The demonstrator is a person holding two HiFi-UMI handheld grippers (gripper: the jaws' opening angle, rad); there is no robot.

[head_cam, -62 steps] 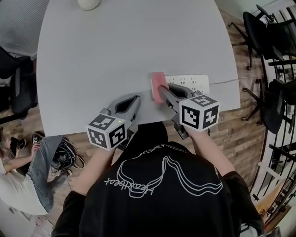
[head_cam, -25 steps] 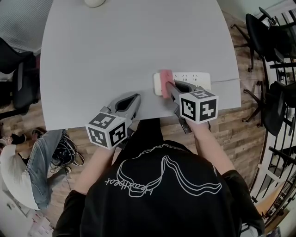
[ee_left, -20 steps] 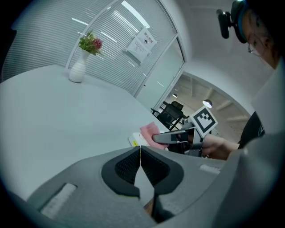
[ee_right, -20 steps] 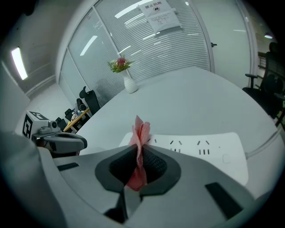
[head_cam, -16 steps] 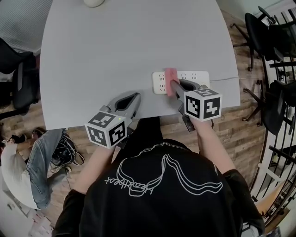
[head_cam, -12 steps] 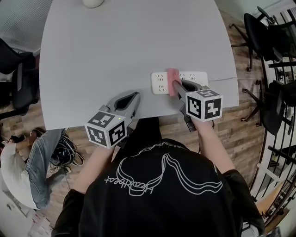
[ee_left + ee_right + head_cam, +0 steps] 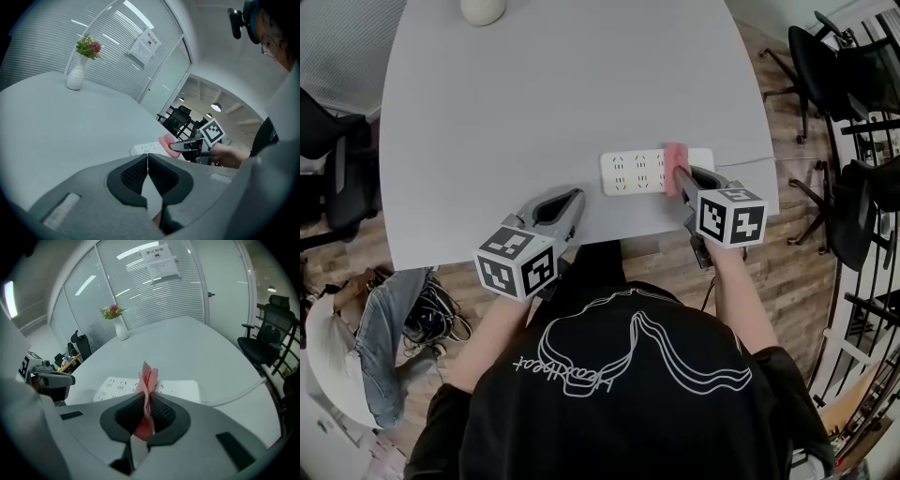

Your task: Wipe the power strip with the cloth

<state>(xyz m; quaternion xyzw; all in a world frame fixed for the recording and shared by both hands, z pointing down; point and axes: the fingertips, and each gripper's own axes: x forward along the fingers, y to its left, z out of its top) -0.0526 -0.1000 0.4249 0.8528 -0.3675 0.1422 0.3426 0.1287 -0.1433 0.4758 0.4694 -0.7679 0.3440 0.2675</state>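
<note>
A white power strip (image 7: 637, 172) lies near the front edge of the round grey table (image 7: 534, 103), its cable (image 7: 745, 161) leading off to the right. My right gripper (image 7: 676, 178) is shut on a folded pink cloth (image 7: 674, 167) that rests on the strip's right part. In the right gripper view the pink cloth (image 7: 148, 380) stands pinched between the jaws above the power strip (image 7: 178, 389). My left gripper (image 7: 575, 199) is shut and holds nothing, low over the table's front edge, left of the strip. From the left gripper view, the power strip (image 7: 146, 148) and cloth (image 7: 167, 141) show ahead.
A white vase (image 7: 482, 9) with flowers stands at the table's far side, also the vase (image 7: 75, 77) in the left gripper view. Black office chairs (image 7: 839, 103) stand to the right, and another chair (image 7: 337, 178) to the left. A person sits on the floor at lower left.
My right gripper has slid the pink cloth along the power strip from its left end toward its right end. The left gripper has stayed in place.
</note>
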